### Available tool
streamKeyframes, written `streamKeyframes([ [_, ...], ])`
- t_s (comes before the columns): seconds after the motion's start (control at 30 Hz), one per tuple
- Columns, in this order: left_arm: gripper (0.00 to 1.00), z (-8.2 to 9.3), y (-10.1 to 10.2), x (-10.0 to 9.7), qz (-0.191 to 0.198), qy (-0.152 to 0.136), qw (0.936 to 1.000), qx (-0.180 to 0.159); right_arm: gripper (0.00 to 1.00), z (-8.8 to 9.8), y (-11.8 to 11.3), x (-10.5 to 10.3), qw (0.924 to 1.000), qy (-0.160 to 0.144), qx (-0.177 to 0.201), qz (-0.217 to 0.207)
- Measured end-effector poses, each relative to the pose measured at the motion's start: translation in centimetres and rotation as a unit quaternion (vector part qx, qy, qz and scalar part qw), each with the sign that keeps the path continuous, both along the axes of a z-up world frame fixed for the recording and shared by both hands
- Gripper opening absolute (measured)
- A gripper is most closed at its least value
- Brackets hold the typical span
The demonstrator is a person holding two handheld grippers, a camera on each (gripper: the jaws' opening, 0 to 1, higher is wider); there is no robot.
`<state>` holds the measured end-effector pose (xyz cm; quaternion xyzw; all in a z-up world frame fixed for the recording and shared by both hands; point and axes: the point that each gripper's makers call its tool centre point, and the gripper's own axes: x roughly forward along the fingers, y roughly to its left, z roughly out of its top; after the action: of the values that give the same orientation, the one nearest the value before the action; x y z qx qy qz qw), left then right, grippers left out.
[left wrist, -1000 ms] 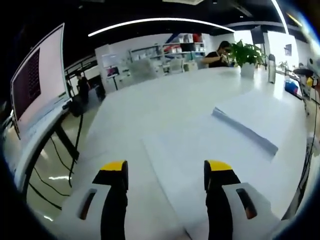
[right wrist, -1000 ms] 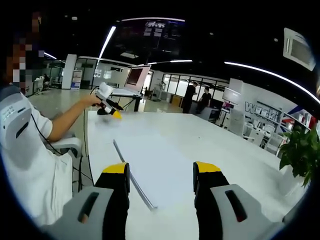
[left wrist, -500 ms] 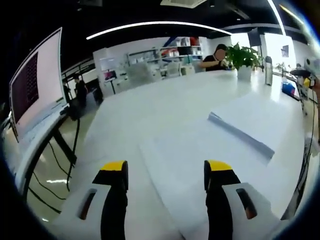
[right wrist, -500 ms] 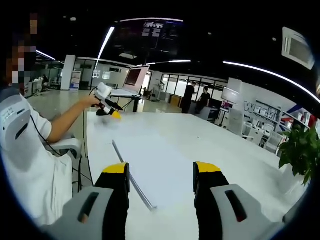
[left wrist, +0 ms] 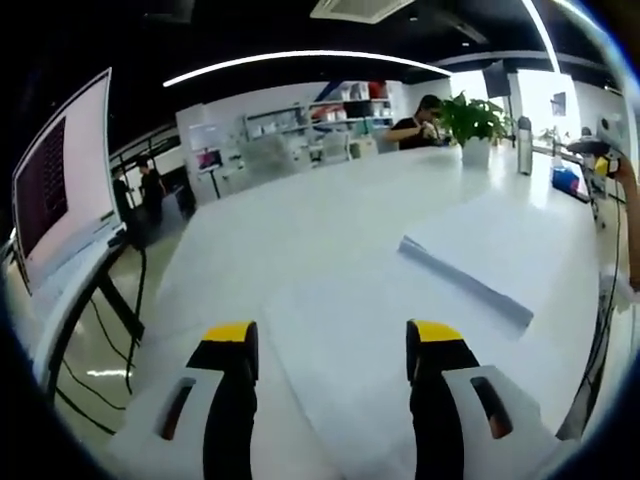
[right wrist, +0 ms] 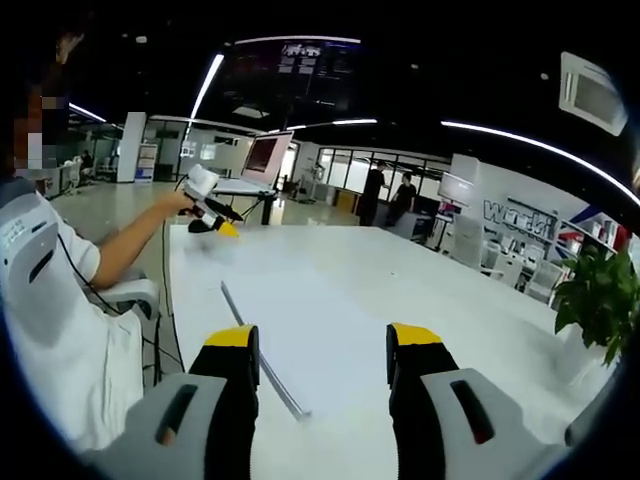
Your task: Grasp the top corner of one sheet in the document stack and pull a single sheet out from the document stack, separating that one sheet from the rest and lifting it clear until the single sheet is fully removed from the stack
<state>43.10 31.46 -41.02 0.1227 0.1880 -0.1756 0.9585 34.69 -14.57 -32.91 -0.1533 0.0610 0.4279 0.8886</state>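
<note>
Left gripper view: the document stack lies flat on the white table, beyond the left gripper, whose jaws stand apart, empty, likely readying a corner grasp. The right gripper is likewise spread beside the stack.

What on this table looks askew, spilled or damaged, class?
Nothing stands out. The document stack lies flat and squared on the white table, with a loose sheet flat beside it. Both hand-held grippers are open above the table.

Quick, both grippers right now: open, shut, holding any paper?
Left gripper: open, holding nothing, above the table.
Right gripper: open, holding nothing, over the document stack.
</note>
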Motion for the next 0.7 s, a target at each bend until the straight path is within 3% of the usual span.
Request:
streamKeyframes([
  [0.2,0.6,0.9,-1.1,-0.1,-0.016,-0.011,0.9998,-0.009,0.51,0.1,-0.2,0.2,1.0,0.001,0.003,-0.003],
  [0.5,0.6,1.7,-1.1,-0.3,-0.016,-0.022,0.9996,-0.006,0.51,0.2,-0.2,0.2,1.0,-0.001,0.004,-0.004],
  [0.7,0.6,3.2,-2.4,-0.5,-0.033,-0.042,0.9981,-0.03,0.51,0.4,-0.4,0.4,0.9999,-0.002,0.01,-0.008],
])
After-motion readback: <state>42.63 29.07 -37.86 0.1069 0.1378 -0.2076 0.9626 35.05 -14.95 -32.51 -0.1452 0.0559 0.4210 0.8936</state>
